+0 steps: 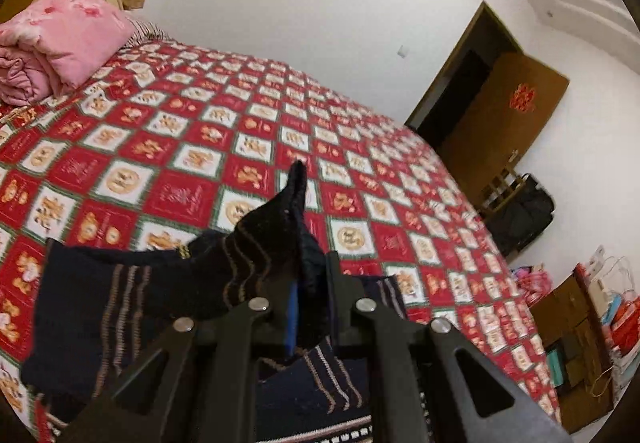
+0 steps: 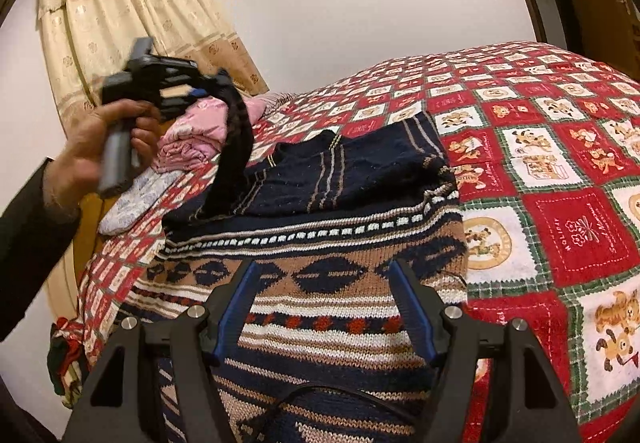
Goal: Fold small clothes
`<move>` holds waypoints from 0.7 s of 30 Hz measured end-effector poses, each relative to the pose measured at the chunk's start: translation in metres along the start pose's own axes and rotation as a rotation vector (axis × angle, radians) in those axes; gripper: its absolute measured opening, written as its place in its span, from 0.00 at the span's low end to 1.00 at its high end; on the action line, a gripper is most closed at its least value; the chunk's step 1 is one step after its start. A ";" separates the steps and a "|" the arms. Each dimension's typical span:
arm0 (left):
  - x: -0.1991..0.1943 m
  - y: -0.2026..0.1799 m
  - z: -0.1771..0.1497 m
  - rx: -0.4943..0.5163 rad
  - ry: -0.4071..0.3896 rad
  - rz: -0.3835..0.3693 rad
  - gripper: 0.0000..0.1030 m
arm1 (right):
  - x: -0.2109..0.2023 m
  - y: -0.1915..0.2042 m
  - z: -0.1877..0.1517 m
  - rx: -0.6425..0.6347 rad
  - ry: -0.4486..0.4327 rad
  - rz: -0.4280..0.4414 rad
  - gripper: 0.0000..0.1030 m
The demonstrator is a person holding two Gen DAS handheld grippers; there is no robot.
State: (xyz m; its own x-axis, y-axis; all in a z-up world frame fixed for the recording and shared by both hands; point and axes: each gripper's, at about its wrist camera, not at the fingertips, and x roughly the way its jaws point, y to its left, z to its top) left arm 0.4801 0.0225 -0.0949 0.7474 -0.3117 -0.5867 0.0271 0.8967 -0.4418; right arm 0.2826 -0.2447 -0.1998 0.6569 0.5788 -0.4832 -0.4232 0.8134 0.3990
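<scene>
A knitted sweater (image 2: 328,283), navy with brown, white and red patterns, lies on the bed. Its navy sleeve (image 2: 236,147) is lifted off the sweater's upper part. My left gripper (image 1: 310,263) is shut on the sleeve (image 1: 256,239) and holds its cuff up above the bed; it also shows in the right wrist view (image 2: 218,83), held in a hand at the left. My right gripper (image 2: 324,275) is open and empty, low over the patterned lower part of the sweater.
The bed has a red and white checked cover (image 2: 560,171). Pink folded bedding (image 1: 60,39) lies at its head, near a beige curtain (image 2: 132,23). A brown door (image 1: 504,123), a dark bag (image 1: 524,211) and cluttered shelves (image 1: 580,323) stand past the bed's far side.
</scene>
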 end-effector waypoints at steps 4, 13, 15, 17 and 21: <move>0.038 -0.014 -0.018 0.018 0.047 0.032 0.11 | 0.003 -0.002 -0.002 0.012 0.014 0.004 0.66; 0.092 -0.035 -0.068 0.087 0.231 0.004 0.16 | 0.010 -0.012 -0.005 0.050 0.045 0.012 0.66; 0.086 -0.051 -0.077 0.176 0.255 -0.021 0.27 | 0.009 -0.014 -0.005 0.060 0.041 0.016 0.66; 0.069 -0.063 -0.084 0.266 0.239 -0.032 0.40 | 0.009 -0.016 -0.005 0.070 0.039 0.022 0.67; 0.032 -0.057 -0.086 0.350 0.191 -0.022 0.58 | 0.008 -0.018 -0.005 0.078 0.030 0.021 0.67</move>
State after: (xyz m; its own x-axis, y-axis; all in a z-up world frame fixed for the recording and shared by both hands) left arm 0.4454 -0.0654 -0.1472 0.6085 -0.3556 -0.7095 0.2912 0.9317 -0.2172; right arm 0.2927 -0.2542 -0.2149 0.6286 0.5984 -0.4967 -0.3860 0.7946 0.4687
